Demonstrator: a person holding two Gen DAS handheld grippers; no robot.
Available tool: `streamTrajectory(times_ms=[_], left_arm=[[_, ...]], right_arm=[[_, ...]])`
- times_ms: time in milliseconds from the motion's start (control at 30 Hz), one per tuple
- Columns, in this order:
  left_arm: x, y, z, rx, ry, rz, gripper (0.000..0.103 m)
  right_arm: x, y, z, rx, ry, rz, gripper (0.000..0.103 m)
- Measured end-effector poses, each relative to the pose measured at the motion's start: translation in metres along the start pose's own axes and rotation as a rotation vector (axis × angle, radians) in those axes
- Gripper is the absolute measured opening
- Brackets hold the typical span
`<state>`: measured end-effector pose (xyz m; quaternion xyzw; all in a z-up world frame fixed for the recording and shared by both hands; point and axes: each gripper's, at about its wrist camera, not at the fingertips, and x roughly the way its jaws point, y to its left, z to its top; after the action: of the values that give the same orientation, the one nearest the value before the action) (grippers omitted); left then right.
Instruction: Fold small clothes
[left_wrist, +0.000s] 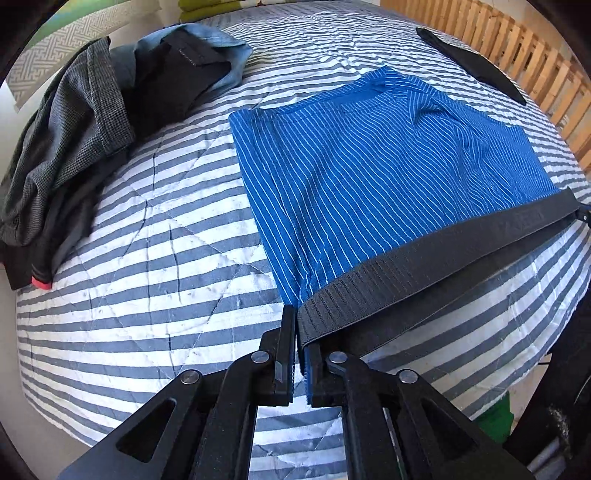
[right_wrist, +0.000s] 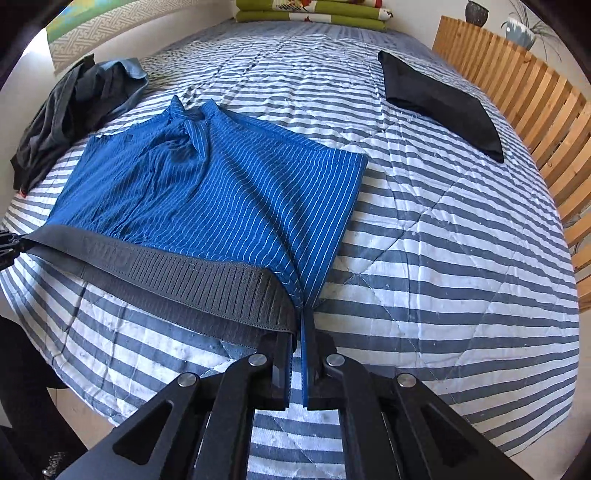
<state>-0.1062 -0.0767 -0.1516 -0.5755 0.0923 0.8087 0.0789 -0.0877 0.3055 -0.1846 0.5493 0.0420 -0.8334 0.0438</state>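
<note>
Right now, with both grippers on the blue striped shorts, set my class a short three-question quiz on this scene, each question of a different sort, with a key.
1. True or false: the blue white-striped boxer shorts lie spread on the grey-and-white striped quilt.
2. Which part does each gripper pinch? A) a leg hem B) an end of the dark grey elastic waistband C) the crotch seam
3. Fill in: the folded black garment lies near the ____ slatted rail.

Key: 1 true. 2 B: the left gripper and right gripper each hold one waistband end. 3 wooden.
</note>
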Motion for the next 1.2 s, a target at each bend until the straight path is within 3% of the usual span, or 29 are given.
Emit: streamTrajectory(times_ms=[33, 67, 133, 167, 200, 300, 400, 500, 633, 733, 933, 1100, 1200], left_arm=[[-0.002, -0.001, 0.001, 0.012, 0.01, -0.011, 0.01], [-0.004, -0.001, 0.0, 0.022, 0.019, -0.011, 0.025], [-0.01, 0.0, -0.007, 0.042, 0.02, -0.011, 0.05], [-0.016, -0.001, -0.01, 0.049, 0.016, -0.023, 0.053], [-0.022, 0.0, -0.012, 0.048, 0.011, -0.044, 0.053], [-0.037, 0.012, -0.01, -0.007, -0.011, -0.118, 0.053], [-0.056, 0.025, -0.009, -0.056, -0.061, -0.159, 0.053], [-0.056, 0.015, -0.013, -0.004, -0.026, -0.163, 0.053], [-0.054, -0.003, -0.036, 0.053, 0.032, -0.206, 0.053], [-0.06, 0.007, -0.037, 0.019, 0.014, -0.231, 0.053], [-0.032, 0.065, 0.031, -0.154, -0.052, -0.15, 0.051], [0.018, 0.077, 0.085, -0.198, -0.005, -0.156, 0.048], [0.038, 0.077, 0.098, -0.206, 0.03, -0.191, 0.039]], right_arm=[[-0.002, 0.003, -0.001, -0.015, 0.003, -0.002, 0.003], [-0.002, 0.007, -0.004, -0.036, 0.017, 0.004, 0.004], [0.002, 0.01, -0.004, -0.076, 0.057, 0.027, 0.013], [0.002, 0.01, -0.006, -0.094, 0.071, 0.029, 0.025], [-0.001, 0.011, -0.011, -0.116, 0.072, 0.026, 0.033], [-0.015, 0.01, -0.018, -0.156, 0.063, 0.063, 0.033], [-0.033, 0.001, -0.005, -0.117, 0.019, 0.138, 0.033], [-0.045, 0.001, 0.021, -0.101, -0.022, 0.166, 0.033], [-0.053, 0.028, 0.053, -0.148, -0.068, 0.219, 0.033], [-0.05, 0.066, 0.066, -0.195, -0.074, 0.276, 0.033], [-0.026, 0.156, 0.056, -0.235, -0.028, 0.469, 0.034], [0.006, 0.232, 0.041, -0.237, 0.061, 0.625, 0.034], [0.027, 0.261, 0.039, -0.215, 0.089, 0.63, 0.033]])
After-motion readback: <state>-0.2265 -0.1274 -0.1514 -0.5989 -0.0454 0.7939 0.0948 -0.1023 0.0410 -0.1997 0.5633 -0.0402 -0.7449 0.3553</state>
